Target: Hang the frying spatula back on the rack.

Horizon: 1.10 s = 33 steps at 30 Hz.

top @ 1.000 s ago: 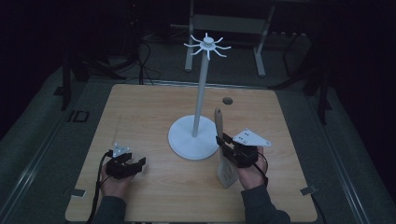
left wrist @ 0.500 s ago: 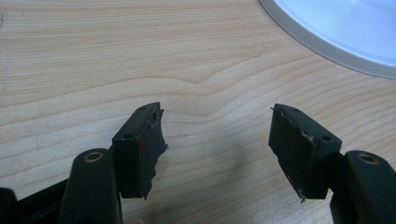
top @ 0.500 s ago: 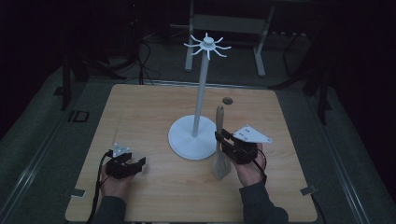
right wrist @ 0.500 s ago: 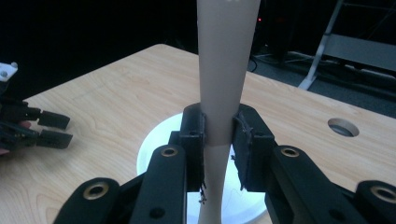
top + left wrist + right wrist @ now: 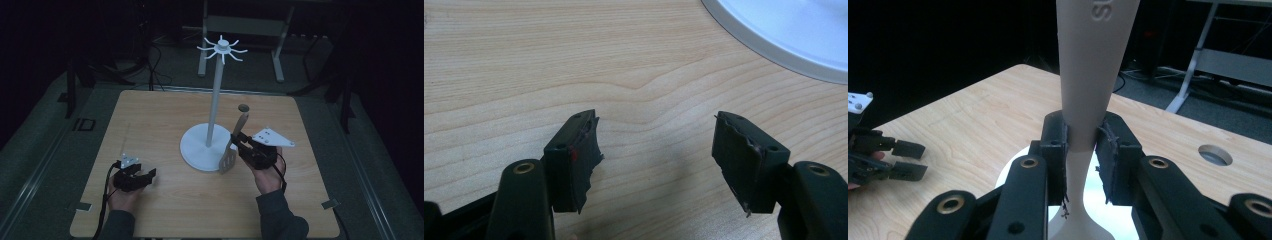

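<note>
While clamped, right tongs (image 5: 1082, 150) hold spatula (image 5: 1091, 65) upright.

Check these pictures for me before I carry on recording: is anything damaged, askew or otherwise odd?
Yes: the left tool has ragged, peeling black pads on both jaws, frayed at the edges. The right tool grips the spatula by its handle, tilted beside the white stand; nothing looks spilled.

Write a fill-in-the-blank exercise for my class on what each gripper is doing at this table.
1. The right gripper is shut on the handle of a beige ____.
2. The left gripper has its jaws ____ with only bare table between them.
3. The white stand carries hooks at its ____.

Missing words: spatula; open; top
</note>
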Each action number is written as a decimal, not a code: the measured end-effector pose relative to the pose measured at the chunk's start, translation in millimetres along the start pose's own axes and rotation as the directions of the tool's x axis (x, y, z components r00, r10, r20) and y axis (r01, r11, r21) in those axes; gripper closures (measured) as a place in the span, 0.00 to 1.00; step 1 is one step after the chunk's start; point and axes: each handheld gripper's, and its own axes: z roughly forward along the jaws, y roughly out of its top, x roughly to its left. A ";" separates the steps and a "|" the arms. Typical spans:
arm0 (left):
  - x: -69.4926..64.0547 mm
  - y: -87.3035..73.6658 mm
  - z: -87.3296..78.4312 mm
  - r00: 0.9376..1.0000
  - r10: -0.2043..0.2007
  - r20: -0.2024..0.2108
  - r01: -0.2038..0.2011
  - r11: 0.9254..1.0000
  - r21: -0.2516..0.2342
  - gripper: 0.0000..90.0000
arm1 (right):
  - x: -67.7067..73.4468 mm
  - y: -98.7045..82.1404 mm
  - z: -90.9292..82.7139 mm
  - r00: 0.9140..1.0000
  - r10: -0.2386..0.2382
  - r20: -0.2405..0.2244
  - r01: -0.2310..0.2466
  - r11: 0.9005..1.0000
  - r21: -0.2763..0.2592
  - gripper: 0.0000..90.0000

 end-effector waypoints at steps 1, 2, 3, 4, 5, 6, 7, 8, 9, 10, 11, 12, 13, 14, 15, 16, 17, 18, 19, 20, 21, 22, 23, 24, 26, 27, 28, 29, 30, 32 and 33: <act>0.0 0.0 0.0 1.000 0.000 0.000 0.000 1.000 0.000 0.39 | -0.6 1.0 -0.2 1.000 0.004 0.001 -0.004 1.000 -0.001 0.83; 0.0 0.0 0.1 1.000 0.000 0.000 0.000 1.000 0.000 0.39 | -1.6 1.9 -0.3 1.000 0.002 -0.001 -0.002 1.000 -0.005 0.83; 0.0 0.0 0.2 1.000 0.000 0.001 0.000 1.000 0.000 0.39 | -2.2 2.9 -0.6 1.000 0.005 -0.001 -0.005 1.000 -0.008 0.83; -0.1 0.0 0.3 1.000 -0.001 0.001 0.001 1.000 0.000 0.39 | -3.0 3.8 -0.8 1.000 0.005 -0.002 -0.005 1.000 -0.013 0.83; -0.2 0.0 0.4 1.000 -0.001 0.001 0.001 1.000 -0.001 0.39 | -3.7 4.7 -1.1 1.000 0.006 -0.003 -0.006 1.000 -0.012 0.83; -0.2 0.0 0.4 1.000 -0.002 0.001 0.002 1.000 -0.001 0.39 | -4.3 5.5 -1.2 1.000 0.007 -0.003 -0.007 1.000 -0.015 0.83; -0.2 0.0 0.4 1.000 -0.003 0.001 0.003 1.000 -0.002 0.39 | -5.0 6.3 -1.3 1.000 0.008 -0.002 -0.008 1.000 -0.017 0.83; -0.2 0.0 0.3 1.000 -0.004 0.000 0.004 1.000 -0.003 0.39 | -5.5 7.1 -1.6 1.000 0.012 -0.003 -0.012 1.000 -0.018 0.83; -0.2 0.0 0.2 1.000 -0.003 -0.001 0.003 1.000 -0.002 0.39 | -6.4 7.8 -1.7 1.000 0.009 -0.002 -0.009 1.000 -0.022 0.83; -0.1 0.0 0.2 1.000 -0.003 -0.001 0.003 1.000 -0.002 0.39 | -6.8 8.6 -2.0 1.000 0.013 -0.004 -0.013 1.000 -0.025 0.83; 0.0 0.0 0.1 1.000 -0.002 -0.002 0.002 1.000 -0.002 0.39 | -7.6 9.5 -2.2 1.000 0.011 -0.006 -0.011 1.000 -0.029 0.83; 0.1 0.0 0.0 1.000 0.000 -0.003 0.000 1.000 -0.002 0.39 | -8.0 10.5 -2.5 1.000 0.013 -0.009 -0.014 0.999 -0.031 0.83; 0.1 0.0 0.0 1.000 -0.002 -0.002 0.002 1.000 -0.003 0.39 | -8.6 11.6 -2.6 1.000 0.011 -0.010 -0.011 0.999 -0.036 0.83; 0.1 0.1 -0.1 1.000 -0.004 -0.001 0.004 1.000 -0.004 0.39 | -9.3 12.8 -2.8 1.000 0.010 -0.013 -0.011 0.999 -0.038 0.83; 0.3 0.2 -0.3 1.000 -0.002 -0.001 0.002 1.000 -0.002 0.39 | -9.9 14.1 -3.0 1.000 0.012 -0.014 -0.012 0.999 -0.042 0.83; 0.2 0.2 -0.3 1.000 -0.003 -0.001 0.003 1.000 -0.003 0.39 | -10.7 15.4 -3.1 1.000 0.013 -0.016 -0.014 0.999 -0.048 0.83; 0.3 0.2 -0.4 1.000 -0.003 0.000 0.003 1.000 -0.003 0.39 | -11.4 16.8 -3.2 1.000 0.016 -0.018 -0.017 0.999 -0.050 0.83; 0.3 0.2 -0.4 1.000 -0.003 0.000 0.003 1.000 -0.003 0.39 | -12.0 18.2 -3.3 1.000 0.019 -0.021 -0.020 0.998 -0.053 0.83; 0.3 0.2 -0.4 1.000 -0.003 0.000 0.003 1.000 -0.003 0.39 | -12.8 19.5 -3.2 1.000 0.018 -0.024 -0.020 0.998 -0.056 0.83; 0.3 0.2 -0.3 1.000 -0.002 0.000 0.002 1.000 -0.003 0.39 | -13.4 20.8 -3.1 0.999 0.018 -0.027 -0.020 0.998 -0.059 0.83; 0.3 0.2 -0.3 1.000 -0.002 0.000 0.002 1.000 -0.003 0.39 | -14.0 22.1 -3.2 0.999 0.018 -0.030 -0.020 0.998 -0.062 0.83; 0.3 0.2 -0.4 1.000 -0.002 0.000 0.002 1.000 -0.003 0.39 | -14.5 23.3 -3.2 0.999 0.016 -0.030 -0.018 0.998 -0.064 0.83; 0.3 0.2 -0.4 1.000 -0.003 0.000 0.003 1.000 -0.004 0.39 | -14.9 24.5 -3.3 0.999 0.016 -0.032 -0.018 0.998 -0.068 0.83; 0.3 0.2 -0.4 1.000 -0.003 0.000 0.003 1.000 -0.004 0.39 | -15.6 25.8 -3.3 0.999 0.013 -0.032 -0.015 0.997 -0.072 0.83; 0.4 0.2 -0.5 1.000 -0.003 0.000 0.003 1.000 -0.004 0.39 | -16.6 28.3 -3.6 0.999 0.015 -0.032 -0.018 0.997 -0.077 0.83; 0.4 0.2 -0.6 1.000 -0.003 0.000 0.003 1.000 -0.005 0.39 | -17.4 29.7 -3.6 0.999 0.013 -0.033 -0.016 0.997 -0.080 0.83; 0.5 0.2 -0.6 1.000 -0.004 0.000 0.004 1.000 -0.005 0.39 | -17.8 31.0 -3.7 0.999 0.014 -0.031 -0.016 0.996 -0.083 0.83; 0.5 0.2 -0.6 1.000 -0.004 0.000 0.004 1.000 -0.005 0.39 | -18.2 32.5 -4.0 0.999 0.014 -0.032 -0.016 0.996 -0.084 0.83; 0.4 0.1 -0.5 1.000 -0.005 0.001 0.005 1.000 -0.006 0.39 | -18.5 33.9 -4.0 0.999 0.012 -0.034 -0.015 0.996 -0.086 0.83; 0.4 0.1 -0.5 1.000 -0.004 0.000 0.004 1.000 -0.005 0.39 | -19.5 36.9 -4.2 0.999 0.009 -0.037 -0.013 0.996 -0.093 0.83; 0.3 0.2 -0.6 1.000 -0.004 0.000 0.004 1.000 -0.006 0.39 | -20.0 38.5 -4.3 0.999 0.012 -0.041 -0.016 0.995 -0.094 0.83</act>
